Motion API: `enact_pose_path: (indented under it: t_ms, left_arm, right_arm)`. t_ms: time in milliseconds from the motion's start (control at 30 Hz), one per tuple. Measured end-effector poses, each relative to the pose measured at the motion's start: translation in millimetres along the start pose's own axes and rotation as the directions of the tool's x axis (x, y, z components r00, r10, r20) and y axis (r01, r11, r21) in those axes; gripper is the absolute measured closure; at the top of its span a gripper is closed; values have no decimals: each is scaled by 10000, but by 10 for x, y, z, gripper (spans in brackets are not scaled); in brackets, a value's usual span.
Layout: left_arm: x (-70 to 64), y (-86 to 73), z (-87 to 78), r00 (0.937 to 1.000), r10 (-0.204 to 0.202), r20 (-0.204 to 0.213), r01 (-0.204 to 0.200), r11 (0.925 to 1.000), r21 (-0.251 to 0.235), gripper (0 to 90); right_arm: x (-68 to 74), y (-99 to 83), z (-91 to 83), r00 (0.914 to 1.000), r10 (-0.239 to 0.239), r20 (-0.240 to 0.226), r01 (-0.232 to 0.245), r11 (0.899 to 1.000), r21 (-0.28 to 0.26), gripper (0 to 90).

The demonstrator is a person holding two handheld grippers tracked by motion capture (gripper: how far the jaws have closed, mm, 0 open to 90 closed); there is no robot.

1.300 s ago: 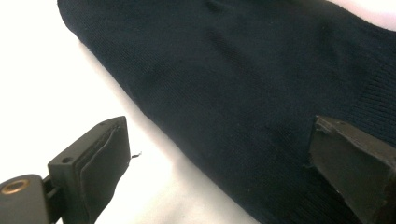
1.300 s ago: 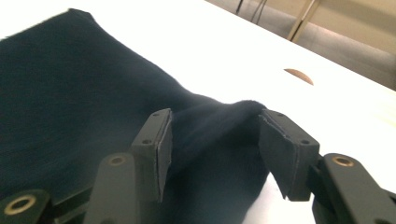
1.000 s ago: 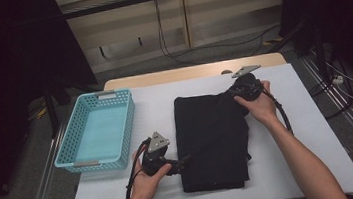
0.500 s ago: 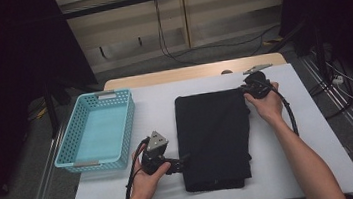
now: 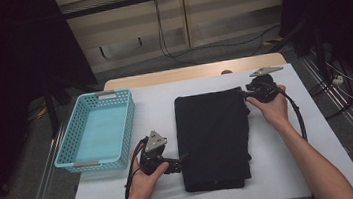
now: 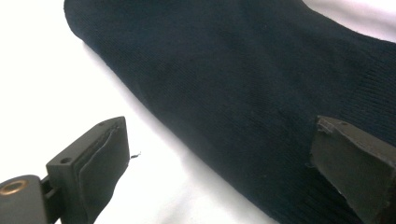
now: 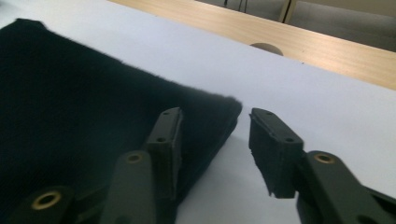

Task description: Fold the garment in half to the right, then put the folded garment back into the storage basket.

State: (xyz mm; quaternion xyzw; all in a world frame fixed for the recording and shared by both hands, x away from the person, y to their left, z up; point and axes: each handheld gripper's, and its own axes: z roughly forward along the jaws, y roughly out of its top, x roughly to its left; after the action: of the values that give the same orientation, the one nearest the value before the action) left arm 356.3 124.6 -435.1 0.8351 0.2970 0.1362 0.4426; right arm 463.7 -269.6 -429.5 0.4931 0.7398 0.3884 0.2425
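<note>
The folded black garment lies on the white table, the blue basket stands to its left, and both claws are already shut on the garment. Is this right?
Not quite. Both claws are open, as the two gripper views show: the left claw and the right claw each straddle an edge of the folded black garment. The rest holds: it lies on the white table, the blue basket to its left.

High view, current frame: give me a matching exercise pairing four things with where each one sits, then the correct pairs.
Things:
1. blue basket
2. black folded cloth
3. left gripper
4. right gripper

Places:
A. at the cloth's far right corner, open
B. at the table's left edge
C. at the cloth's near left edge, open
D. flat at the table's middle

Pairs: 1-B, 2-D, 3-C, 4-A
</note>
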Motion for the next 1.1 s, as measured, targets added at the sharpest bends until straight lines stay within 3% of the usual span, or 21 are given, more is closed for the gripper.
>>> enact_pose_path:
  t_ms: [133,433,667,833,1100]
  left_arm:
    - [38,1,0,9999,-118,-86,117,9999,-67,54]
    - [91,17,-149,9984,-238,-520,207,9980,-596,54]
    - [157,14,-198,9946,-397,-962,345,9979,-552,58]
    - [193,10,-207,9937,-534,-989,478,9971,-587,60]
    - [171,-1,-199,9963,-226,-834,193,9990,-403,59]
  right_arm:
    - [49,-79,-78,9995,-166,-283,166,9999,19,476]
    - [187,-94,-351,9942,-334,-1021,268,9975,-657,408]
    - [333,-120,-444,9883,-553,-1424,492,9977,-460,349]
    - [476,-145,-547,9785,-746,-1921,649,9963,-562,317]
    - [698,-277,-670,9592,-1258,-2531,1183,9920,-449,281]
